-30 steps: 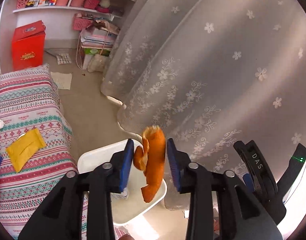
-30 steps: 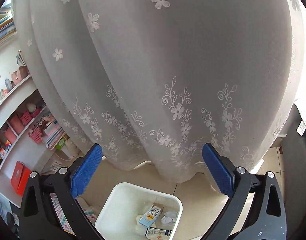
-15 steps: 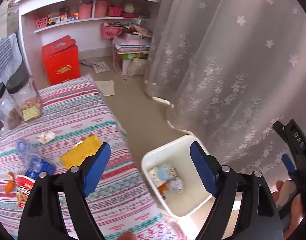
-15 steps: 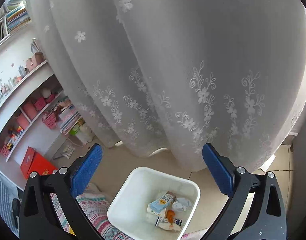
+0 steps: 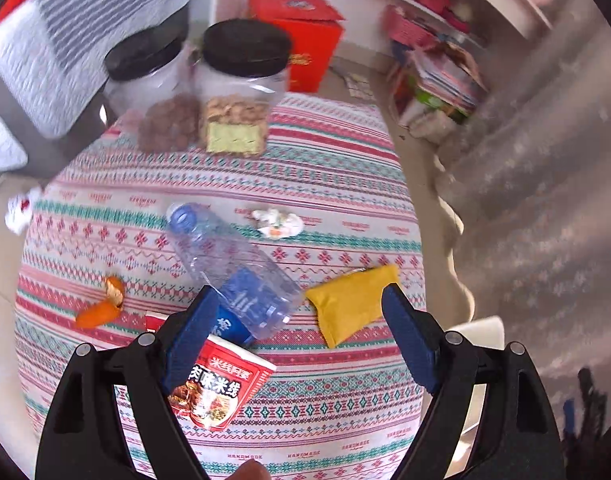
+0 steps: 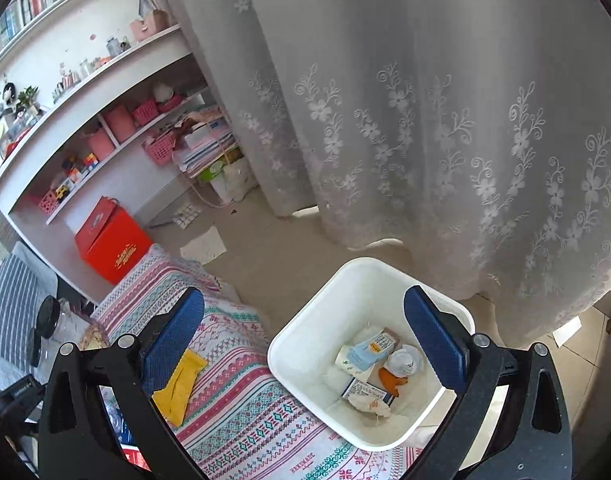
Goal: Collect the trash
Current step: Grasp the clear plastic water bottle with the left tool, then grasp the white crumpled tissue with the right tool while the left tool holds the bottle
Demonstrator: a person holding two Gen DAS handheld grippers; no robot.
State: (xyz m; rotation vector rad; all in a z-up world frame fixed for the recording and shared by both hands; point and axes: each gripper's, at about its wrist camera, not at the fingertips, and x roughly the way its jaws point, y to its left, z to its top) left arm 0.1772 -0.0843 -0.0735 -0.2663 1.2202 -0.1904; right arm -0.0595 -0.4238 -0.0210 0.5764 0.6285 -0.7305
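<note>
My left gripper (image 5: 301,340) is open and empty above the patterned tablecloth (image 5: 325,184). Between and just beyond its fingers lie a clear plastic bottle with a blue label (image 5: 233,268), a red noodle cup (image 5: 217,388) and a yellow packet (image 5: 351,306). An orange peel (image 5: 101,308) lies to the left, a crumpled white wrapper (image 5: 277,222) farther off. My right gripper (image 6: 301,344) is open and empty above the white trash bin (image 6: 305,332), which holds an orange peel (image 6: 391,382), cartons and wrappers. The yellow packet also shows in the right wrist view (image 6: 179,386).
Two clear jars with black lids (image 5: 241,84) stand at the table's far edge. A crumpled paper (image 5: 19,210) lies at the left edge. A red box (image 6: 111,238) sits on the floor by white shelves (image 6: 85,92). A lace curtain (image 6: 445,120) hangs behind the bin.
My left gripper opened and dropped the orange peel into the bin, then swung left over the table. The right gripper tilted down, so the bin shows more fully.
</note>
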